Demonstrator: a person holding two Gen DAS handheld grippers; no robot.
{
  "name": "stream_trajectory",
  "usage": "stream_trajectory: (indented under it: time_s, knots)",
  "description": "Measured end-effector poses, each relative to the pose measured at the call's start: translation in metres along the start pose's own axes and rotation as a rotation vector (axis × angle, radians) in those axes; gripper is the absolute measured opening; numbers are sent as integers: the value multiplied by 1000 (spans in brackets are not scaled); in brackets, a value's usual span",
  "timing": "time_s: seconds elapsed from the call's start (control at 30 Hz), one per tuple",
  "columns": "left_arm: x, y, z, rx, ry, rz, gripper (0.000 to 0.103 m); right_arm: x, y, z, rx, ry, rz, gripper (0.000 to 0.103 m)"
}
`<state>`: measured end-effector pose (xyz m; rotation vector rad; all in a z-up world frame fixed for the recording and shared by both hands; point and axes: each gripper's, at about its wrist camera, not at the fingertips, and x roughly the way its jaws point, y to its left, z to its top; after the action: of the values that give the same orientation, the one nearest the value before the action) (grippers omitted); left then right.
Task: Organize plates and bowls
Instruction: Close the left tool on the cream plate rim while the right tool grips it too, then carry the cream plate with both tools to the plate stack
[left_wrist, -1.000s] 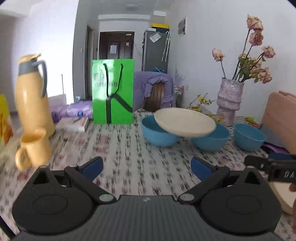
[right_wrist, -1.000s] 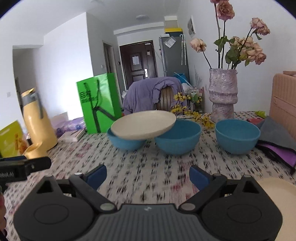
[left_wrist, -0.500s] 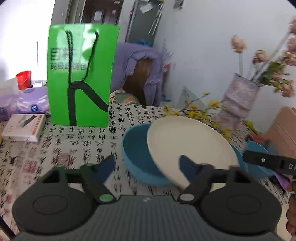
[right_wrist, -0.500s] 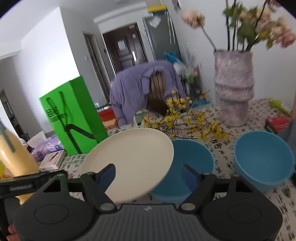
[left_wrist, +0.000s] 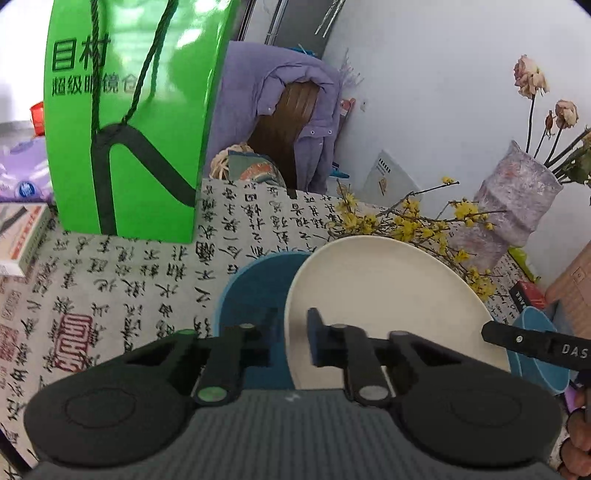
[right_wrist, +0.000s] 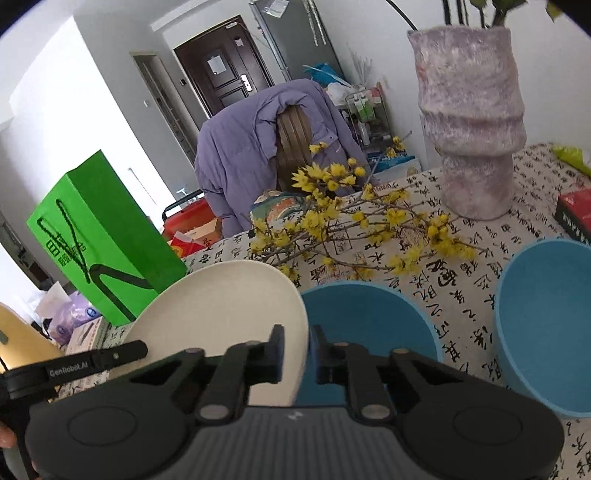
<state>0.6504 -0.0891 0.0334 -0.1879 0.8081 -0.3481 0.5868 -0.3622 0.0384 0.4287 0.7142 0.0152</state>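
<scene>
A cream plate (left_wrist: 388, 306) lies tilted across two blue bowls. My left gripper (left_wrist: 291, 343) is shut on the plate's left rim, over the left blue bowl (left_wrist: 255, 291). My right gripper (right_wrist: 298, 350) is shut on the plate's (right_wrist: 221, 306) right rim, over the middle blue bowl (right_wrist: 365, 325). A third blue bowl (right_wrist: 546, 325) stands to the right; its edge shows in the left wrist view (left_wrist: 535, 332). Each gripper's body shows at the edge of the other's view.
A green paper bag (left_wrist: 125, 122) stands behind on the left. Yellow flower branches (right_wrist: 351, 229) lie behind the bowls beside a purple-grey vase (right_wrist: 472, 122). A small box (left_wrist: 18, 240) lies at the far left. A chair with a purple jacket (right_wrist: 258, 147) stands behind the table.
Both grippers moved forward to the plate and closed on its opposite rims; they were open and farther back one second ago.
</scene>
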Motion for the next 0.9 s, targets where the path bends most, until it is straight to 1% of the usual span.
stream_trajectory:
  time_s: [0.1, 0.23, 0.33, 0.43, 0.53, 0.6, 0.67, 0.83, 0.9]
  knots:
    - [-3, -1, 0, -14, -6, -8, 8, 2, -4, -1, 10, 7, -4, 4]
    - [-20, -6, 0, -21, -24, -2, 7, -3, -5, -3, 14, 8, 5, 4]
    - [-44, -14, -5, -7, -54, -1, 7, -22, 0, -5, 8, -13, 15, 4]
    - [-77, -17, -18, -15, -84, -24, 6, -51, 6, -14, -15, -49, 26, 4]
    - [-111, -21, -41, -16, -105, -29, 6, -84, 17, -38, -70, -92, 16, 4]
    - [-135, -28, -60, 4, -138, -3, 6, -105, 22, -58, -88, -106, 14, 4]
    - [-159, -33, -81, 16, -163, 11, 7, -128, 23, -77, -70, -110, 35, 4]
    - [-211, -39, -130, 8, -192, -15, 6, -186, 23, -131, -51, -151, 43, 4]
    - [-231, -44, -151, 22, -204, -24, 6, -206, 22, -154, -47, -162, 37, 4]
